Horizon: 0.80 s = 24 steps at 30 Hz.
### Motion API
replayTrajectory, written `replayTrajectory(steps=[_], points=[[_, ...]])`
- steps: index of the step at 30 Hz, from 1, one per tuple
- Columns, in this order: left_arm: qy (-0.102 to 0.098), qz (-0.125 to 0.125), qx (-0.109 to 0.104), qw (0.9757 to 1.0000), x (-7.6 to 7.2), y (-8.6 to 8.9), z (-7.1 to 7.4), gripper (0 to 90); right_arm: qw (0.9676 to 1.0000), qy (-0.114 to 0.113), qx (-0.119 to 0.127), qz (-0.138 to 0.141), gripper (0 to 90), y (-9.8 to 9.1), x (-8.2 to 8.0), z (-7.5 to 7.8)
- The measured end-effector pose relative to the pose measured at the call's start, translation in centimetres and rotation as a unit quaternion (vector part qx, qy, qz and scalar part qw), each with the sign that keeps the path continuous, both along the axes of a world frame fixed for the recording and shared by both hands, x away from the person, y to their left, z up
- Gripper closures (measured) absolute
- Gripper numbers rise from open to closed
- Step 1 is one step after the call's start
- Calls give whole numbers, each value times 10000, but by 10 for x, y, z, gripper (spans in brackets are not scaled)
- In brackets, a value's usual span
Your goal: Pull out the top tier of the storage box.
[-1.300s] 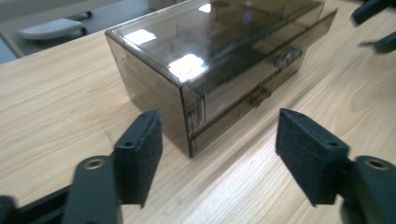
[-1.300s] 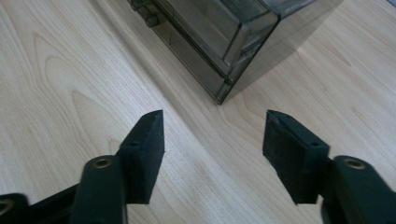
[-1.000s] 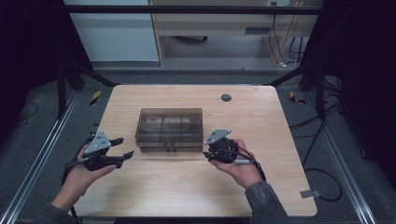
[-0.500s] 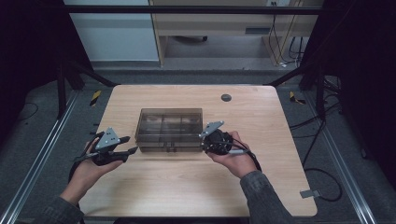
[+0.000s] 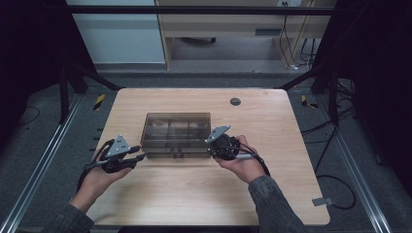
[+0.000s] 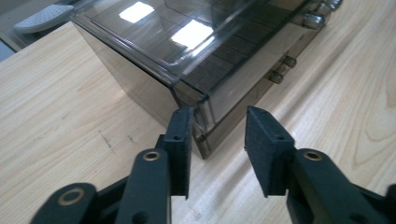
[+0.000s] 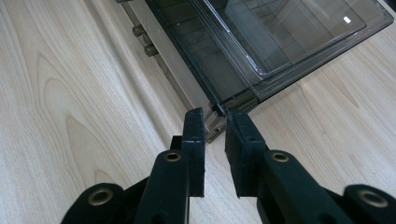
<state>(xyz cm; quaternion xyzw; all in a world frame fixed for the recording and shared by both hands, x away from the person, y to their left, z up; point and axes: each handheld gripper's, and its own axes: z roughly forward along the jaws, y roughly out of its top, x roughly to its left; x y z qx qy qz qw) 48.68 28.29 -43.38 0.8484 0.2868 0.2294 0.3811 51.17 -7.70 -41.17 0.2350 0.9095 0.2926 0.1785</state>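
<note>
Box: we see a smoky clear plastic box (image 5: 178,134) with its lid down, standing near the middle of the tabletop (image 5: 194,204), a little toward the near edge; two small knobs show on its front wall.
Left gripper: our left gripper (image 6: 217,137) sits at the box's near left corner. Its jaws have just been closing, with the corner between them; one pad (image 6: 182,135) lies just beside the corner, the other stands apart, so we see no pinch on it.
Right gripper: our right gripper (image 7: 215,128) is at the box's near right corner. Its jaws have just been closing to a narrow gap, with the lid's corner edge at their tips; we cannot tell whether the pads press on it.
Elsewhere: a small round dark disc (image 5: 235,101) lies near the far edge of the tabletop.
</note>
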Motion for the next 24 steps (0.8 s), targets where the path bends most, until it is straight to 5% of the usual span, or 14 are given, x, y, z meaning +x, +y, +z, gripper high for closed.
replayTrajectory(steps=[13, 24], points=[[134, -132, 110, 9998, 8, 1, 6, 772, 9998, -95, -48, 149, 839, -1, 0, 0], [289, -280, 185, 9990, -3, 3, 10, 810, 9995, -46, -57, 308, 845, -4, -10, 1]])
